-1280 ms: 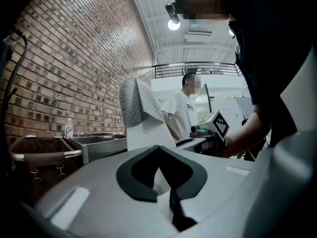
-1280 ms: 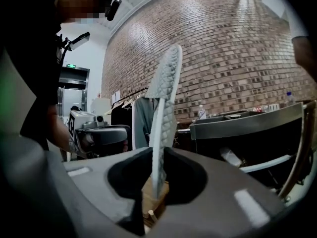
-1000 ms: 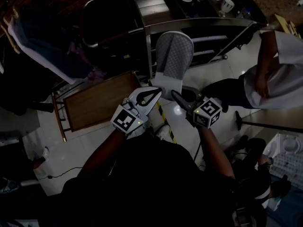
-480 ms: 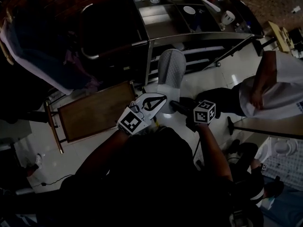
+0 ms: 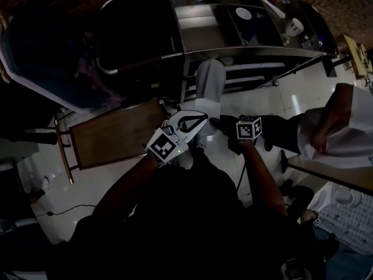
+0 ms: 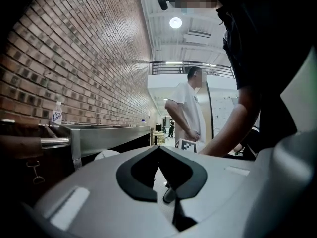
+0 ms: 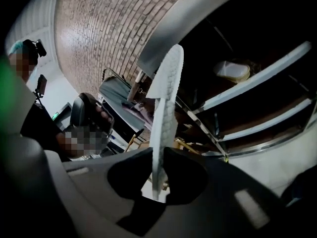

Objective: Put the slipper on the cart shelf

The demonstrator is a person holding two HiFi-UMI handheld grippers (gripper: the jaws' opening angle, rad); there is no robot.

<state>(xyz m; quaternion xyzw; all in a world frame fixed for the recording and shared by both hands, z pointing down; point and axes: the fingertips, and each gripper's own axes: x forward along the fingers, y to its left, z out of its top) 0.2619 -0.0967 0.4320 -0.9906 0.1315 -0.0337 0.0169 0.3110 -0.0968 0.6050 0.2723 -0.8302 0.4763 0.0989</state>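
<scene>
Brick-walled room, cart [image 5: 201, 37] at frame top: right gripper [image 7: 157, 152] pinches slipper [image 7: 167, 98] by its sole edge, seemingly light, bendy; left gripper [image 6: 159, 148] closed, empty.

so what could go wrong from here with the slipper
1. The right tool pinches only one thin end of the slipper, so the long free part could swing or slip out.
2. The slipper's far end is near the cart's shelf rail and may catch on it instead of going in.
3. The left tool is shut and empty, so nothing backs up the grip.
</scene>
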